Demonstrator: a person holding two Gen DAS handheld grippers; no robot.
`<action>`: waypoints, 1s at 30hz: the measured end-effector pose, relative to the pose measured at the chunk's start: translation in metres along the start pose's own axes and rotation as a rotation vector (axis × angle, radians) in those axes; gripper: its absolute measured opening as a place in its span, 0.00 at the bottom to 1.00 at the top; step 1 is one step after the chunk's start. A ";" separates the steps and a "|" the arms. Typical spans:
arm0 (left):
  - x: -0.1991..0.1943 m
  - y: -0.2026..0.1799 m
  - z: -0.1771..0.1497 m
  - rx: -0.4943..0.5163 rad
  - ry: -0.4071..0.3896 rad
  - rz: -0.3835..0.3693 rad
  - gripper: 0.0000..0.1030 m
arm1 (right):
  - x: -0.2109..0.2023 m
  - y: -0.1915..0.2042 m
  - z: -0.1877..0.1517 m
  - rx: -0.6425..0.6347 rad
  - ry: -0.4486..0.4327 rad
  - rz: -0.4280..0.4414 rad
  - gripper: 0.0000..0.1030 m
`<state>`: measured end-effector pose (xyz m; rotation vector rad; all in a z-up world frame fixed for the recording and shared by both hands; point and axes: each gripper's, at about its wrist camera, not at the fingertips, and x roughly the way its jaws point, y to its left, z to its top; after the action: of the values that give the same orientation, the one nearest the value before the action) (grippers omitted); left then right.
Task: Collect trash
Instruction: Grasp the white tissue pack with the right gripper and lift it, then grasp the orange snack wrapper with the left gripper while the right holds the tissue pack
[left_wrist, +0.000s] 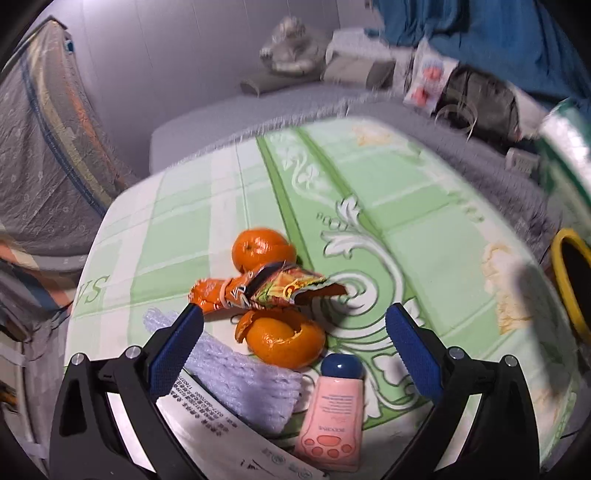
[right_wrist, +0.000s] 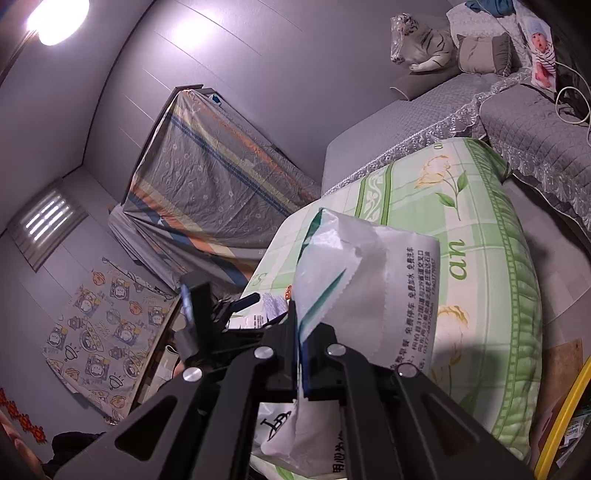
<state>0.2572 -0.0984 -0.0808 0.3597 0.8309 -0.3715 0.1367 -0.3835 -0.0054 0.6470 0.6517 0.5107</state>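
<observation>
In the left wrist view my left gripper is open and empty, hovering just above a pile on the green patterned table. Between its blue pads lie an orange peel, a crumpled orange snack wrapper and a whole tangerine. A white foam fruit net lies by the left finger. In the right wrist view my right gripper is shut on the edge of a white plastic bag with printed text, held up over the table's near edge.
A pink tube with a blue cap lies near the peel on the printed bag sheet. A yellow-rimmed bin stands right of the table. A grey sofa with cushions is behind; a covered rack is left.
</observation>
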 end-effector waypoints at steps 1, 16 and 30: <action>0.007 0.000 0.003 0.000 0.033 0.001 0.92 | -0.002 -0.001 -0.001 0.001 -0.004 0.003 0.01; 0.071 0.009 0.024 -0.027 0.190 0.092 0.68 | -0.023 -0.012 -0.009 0.005 -0.036 0.029 0.01; 0.042 0.041 0.024 -0.155 0.070 0.048 0.37 | -0.022 -0.001 -0.013 -0.004 -0.039 0.013 0.01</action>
<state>0.3175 -0.0804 -0.0917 0.2485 0.9116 -0.2491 0.1129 -0.3923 -0.0055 0.6563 0.6097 0.5104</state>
